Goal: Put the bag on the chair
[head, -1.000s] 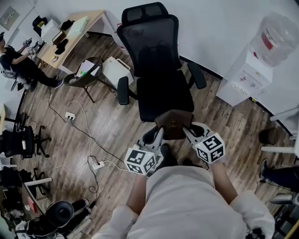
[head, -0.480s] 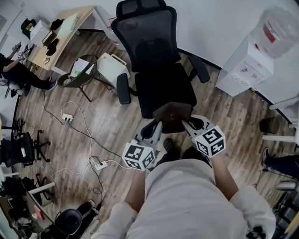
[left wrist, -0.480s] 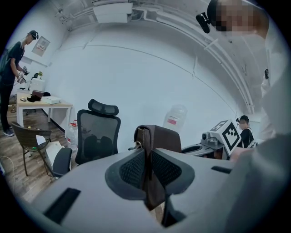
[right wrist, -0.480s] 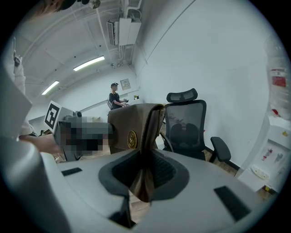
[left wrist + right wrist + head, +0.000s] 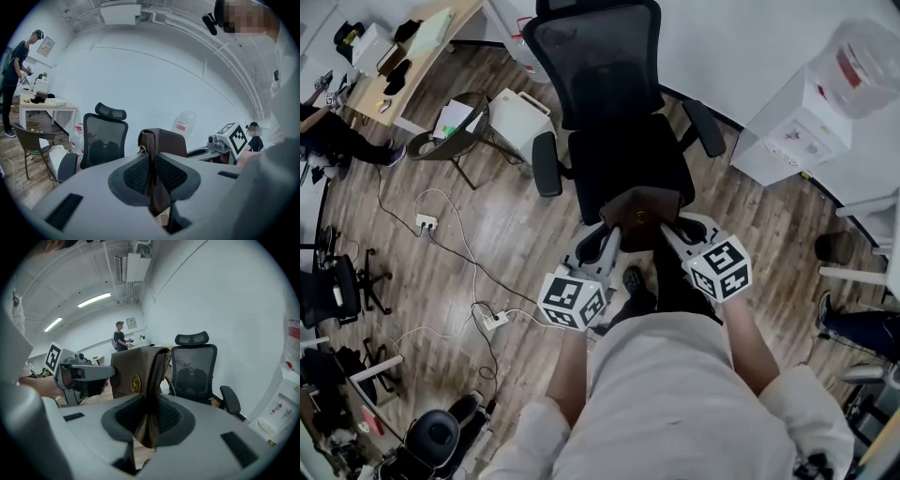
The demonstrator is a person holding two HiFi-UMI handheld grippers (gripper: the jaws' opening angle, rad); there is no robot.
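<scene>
A brown leather bag (image 5: 639, 214) with a round gold badge (image 5: 136, 383) hangs between my two grippers, just in front of the black office chair's seat (image 5: 628, 169). My left gripper (image 5: 612, 236) is shut on the bag's left side (image 5: 154, 154). At the bag's other side my right gripper (image 5: 664, 234) is shut on its edge (image 5: 152, 394). The chair (image 5: 103, 138), with mesh back and headrest, stands a little way ahead, also seen in the right gripper view (image 5: 194, 373). The bag's lower part is hidden behind the jaws.
A water dispenser (image 5: 806, 131) stands right of the chair by the wall. A round wicker chair (image 5: 450, 141) and a white box (image 5: 517, 120) are to the left. Cables and a power strip (image 5: 492, 321) lie on the wooden floor. A person (image 5: 14, 70) stands at a far desk.
The bag and both grippers have moved forward, nearer the chair's seat front. The grip on the bag is unchanged.
</scene>
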